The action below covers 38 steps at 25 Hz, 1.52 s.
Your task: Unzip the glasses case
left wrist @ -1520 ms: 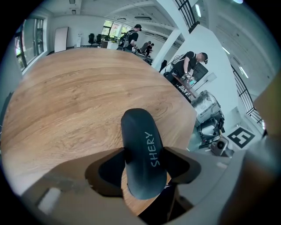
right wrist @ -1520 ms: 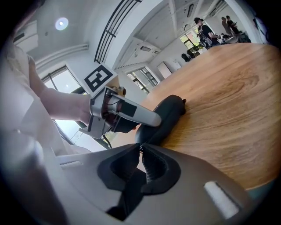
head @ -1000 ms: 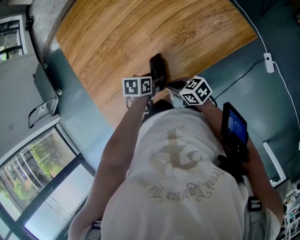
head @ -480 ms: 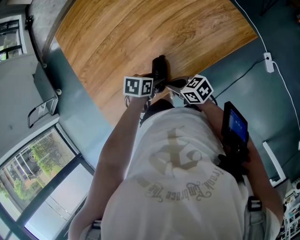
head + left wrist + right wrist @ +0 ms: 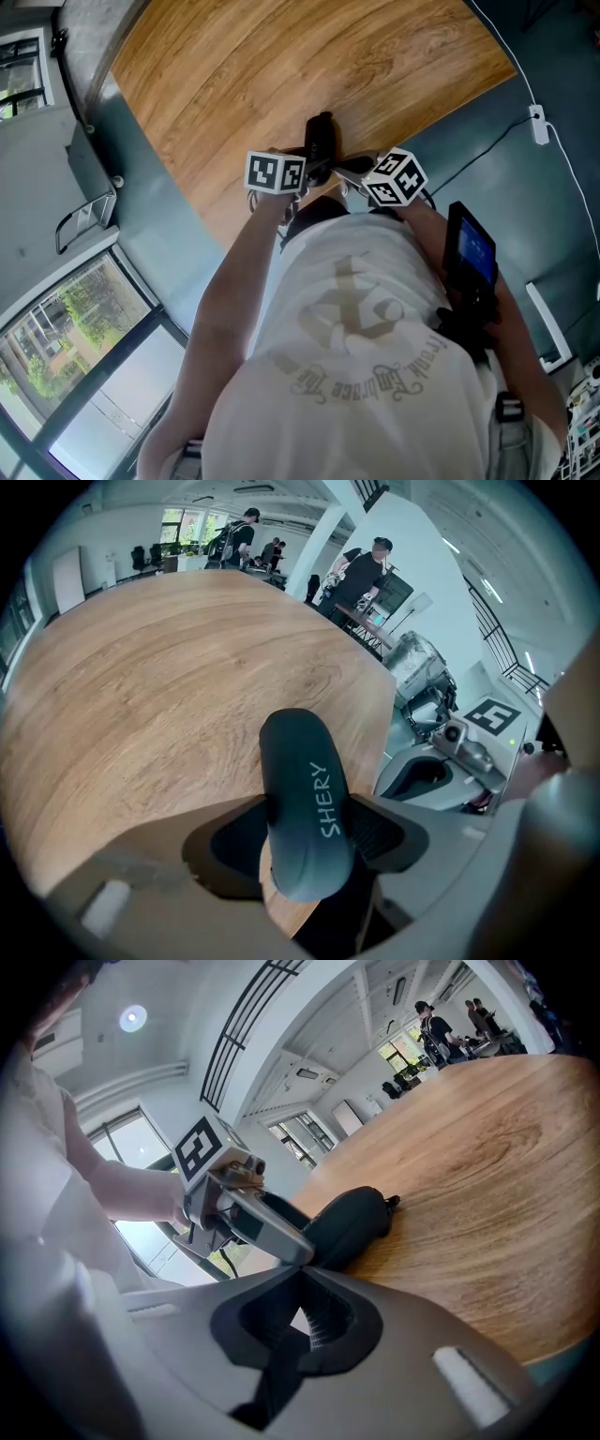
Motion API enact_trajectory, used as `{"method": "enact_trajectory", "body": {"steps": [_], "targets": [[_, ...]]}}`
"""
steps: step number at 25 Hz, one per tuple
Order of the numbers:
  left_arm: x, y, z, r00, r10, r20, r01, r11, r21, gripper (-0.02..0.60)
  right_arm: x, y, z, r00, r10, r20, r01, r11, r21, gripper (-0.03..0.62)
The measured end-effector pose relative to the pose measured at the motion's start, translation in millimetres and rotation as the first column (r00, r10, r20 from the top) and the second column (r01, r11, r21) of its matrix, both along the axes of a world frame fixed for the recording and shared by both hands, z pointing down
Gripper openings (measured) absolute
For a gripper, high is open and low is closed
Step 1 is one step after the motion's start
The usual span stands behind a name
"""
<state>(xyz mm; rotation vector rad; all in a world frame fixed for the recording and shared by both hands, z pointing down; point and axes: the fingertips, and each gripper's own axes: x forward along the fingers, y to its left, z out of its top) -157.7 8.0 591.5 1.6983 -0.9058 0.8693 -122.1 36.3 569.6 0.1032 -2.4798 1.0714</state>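
A dark zipped glasses case (image 5: 319, 136) with "SHERY" printed on it (image 5: 305, 799) lies near the table's front edge. My left gripper (image 5: 309, 808) is shut on its near end, one pad on each side, pointing steeply down. In the right gripper view the case (image 5: 352, 1222) stretches away, its zipper pull (image 5: 391, 1202) at the far tip. My right gripper (image 5: 300, 1269) hovers just right of the left gripper (image 5: 248, 1208). Its jaws meet at the tips with nothing seen between them. From the head view the left gripper (image 5: 314, 167) and right gripper (image 5: 345, 173) sit close together.
The round wooden table (image 5: 281, 66) stretches away beyond the case. Its curved edge runs just under both grippers, with dark floor below. A white cable and power strip (image 5: 538, 125) lie on the floor at right. People stand far off behind the table (image 5: 366, 564).
The left gripper has rolled slightly with the case in it, and the case's far end has swung a little to the right. The right gripper has stayed put.
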Motion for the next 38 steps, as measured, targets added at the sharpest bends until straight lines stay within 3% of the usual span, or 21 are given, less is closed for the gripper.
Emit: {"method": "enact_trajectory", "body": {"steps": [20,38], "targets": [[2.9,11.3,-1.7,0.995,0.102,0.008,-0.102,0.995,0.017,0.282,0.2,0.7,0.0,1.0,-0.011,-0.009,0.012,1.0,0.022,0.008],[0.7,17.6,-1.0,0.994,0.109,0.001,-0.109,0.994,0.01,0.284,1.4,-1.2,1.3,1.0,0.006,-0.013,-0.006,0.999,0.036,0.008]]}}
